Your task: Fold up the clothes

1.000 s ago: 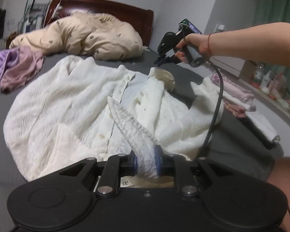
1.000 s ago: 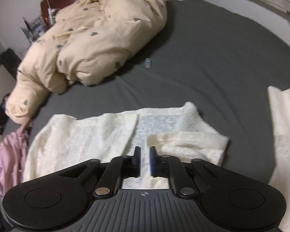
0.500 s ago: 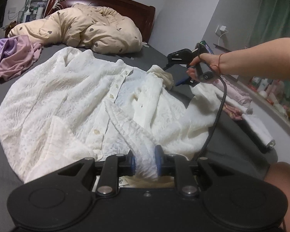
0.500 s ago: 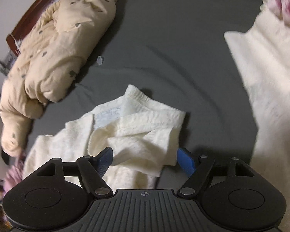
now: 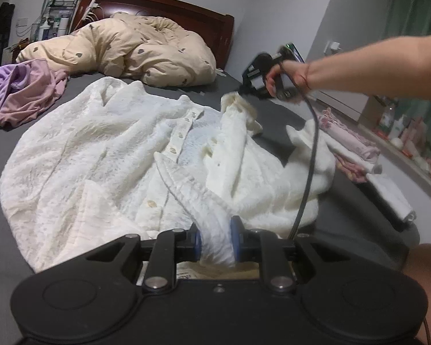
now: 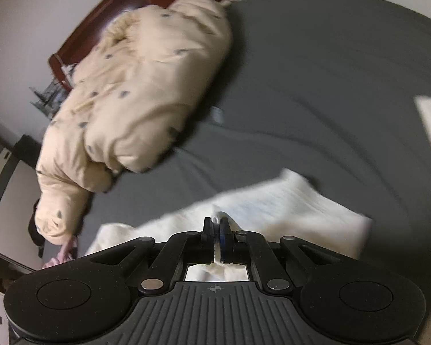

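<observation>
Fabric bunches between the pads of the left hand-held gripper point(image 5: 215, 243), which pinches the near hem of the white shirt point(image 5: 106, 155) spread ahead of it on the bed point(image 5: 273, 112). Beyond, the right hand-held gripper point(image 6: 216, 231) is clamped on the collar corner. Light, limp and loosely woven, the shirt should sag between the holds; hems and corners look like the firmest places to pinch.

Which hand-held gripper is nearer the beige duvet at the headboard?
Right. The right hand-held gripper, shut on the white shirt's far collar end, sits just short of the duvet. The left hand-held gripper pinches the shirt's near hem, a shirt-length away.
</observation>
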